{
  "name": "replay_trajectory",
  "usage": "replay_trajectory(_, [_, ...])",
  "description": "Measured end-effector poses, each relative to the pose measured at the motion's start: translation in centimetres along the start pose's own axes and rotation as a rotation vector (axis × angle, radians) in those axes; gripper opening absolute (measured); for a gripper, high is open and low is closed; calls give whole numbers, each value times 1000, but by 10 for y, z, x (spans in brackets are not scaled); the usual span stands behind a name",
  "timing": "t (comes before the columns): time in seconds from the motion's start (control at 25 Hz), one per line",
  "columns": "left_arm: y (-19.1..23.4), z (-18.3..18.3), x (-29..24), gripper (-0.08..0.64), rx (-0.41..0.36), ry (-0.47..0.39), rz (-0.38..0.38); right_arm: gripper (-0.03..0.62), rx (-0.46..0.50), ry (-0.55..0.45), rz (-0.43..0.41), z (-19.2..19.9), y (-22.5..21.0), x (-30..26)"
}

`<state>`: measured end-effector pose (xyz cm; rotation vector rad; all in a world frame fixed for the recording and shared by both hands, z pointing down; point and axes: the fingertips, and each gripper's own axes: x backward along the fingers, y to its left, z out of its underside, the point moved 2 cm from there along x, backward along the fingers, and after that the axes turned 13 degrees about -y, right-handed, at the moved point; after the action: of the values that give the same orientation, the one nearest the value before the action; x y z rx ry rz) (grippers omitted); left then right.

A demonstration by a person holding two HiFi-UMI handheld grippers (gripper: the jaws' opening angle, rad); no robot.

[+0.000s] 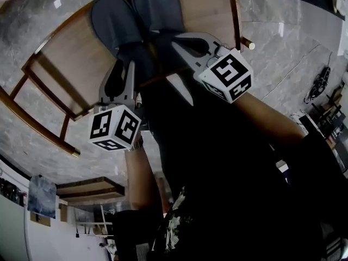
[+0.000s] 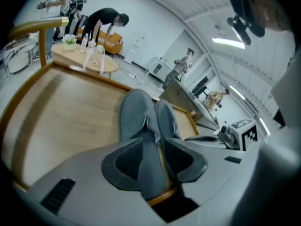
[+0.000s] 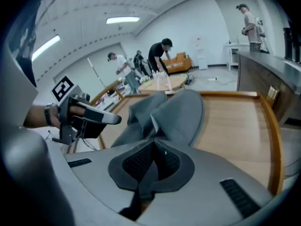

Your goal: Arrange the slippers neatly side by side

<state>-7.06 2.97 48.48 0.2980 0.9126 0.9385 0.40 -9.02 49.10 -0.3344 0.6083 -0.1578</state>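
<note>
Two grey slippers lie side by side on the wooden table [image 1: 70, 58], toes pointing away from me. The left slipper [image 1: 111, 18] [image 2: 136, 112] has its heel between the wide-set pads of my left gripper [image 1: 122, 74] [image 2: 153, 152], which stands open around it. The right slipper [image 1: 157, 4] [image 3: 183, 117] lies just past my right gripper [image 1: 176, 43] [image 3: 154, 147], whose pads meet on a thin fold of its heel. In the right gripper view, the left gripper [image 3: 106, 119] shows at the left beside the left slipper [image 3: 141, 109].
The table has a raised wooden rim [image 1: 235, 15], and its near edge runs under both grippers. A round table with bottles [image 2: 82, 58] and several people stand far behind. A coiled cable [image 1: 318, 86] lies on the marble floor at the right.
</note>
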Motion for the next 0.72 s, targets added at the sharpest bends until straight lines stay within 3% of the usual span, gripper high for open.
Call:
replay_trajectory(0.08, [0,30,-2,145,16,88,9,0,13,100,-4,24,-2,-3])
replay_trajectory(0.16, [1,47,-5,144,23,143,15,0,-2,135,-10,35,-1,-7])
replay_trajectory(0.4, [-2,59,-12,135,24,183,23,0,-37,142,-43,40,10,-18])
replay_trajectory(0.6, [-12,45,-9,135,18,163,34,0,-60,41,-83,21,13,-9])
replay_trajectory(0.72, [-24,18,0,129,-33,80,29,0,-22,-77,-146,-13,23,-1])
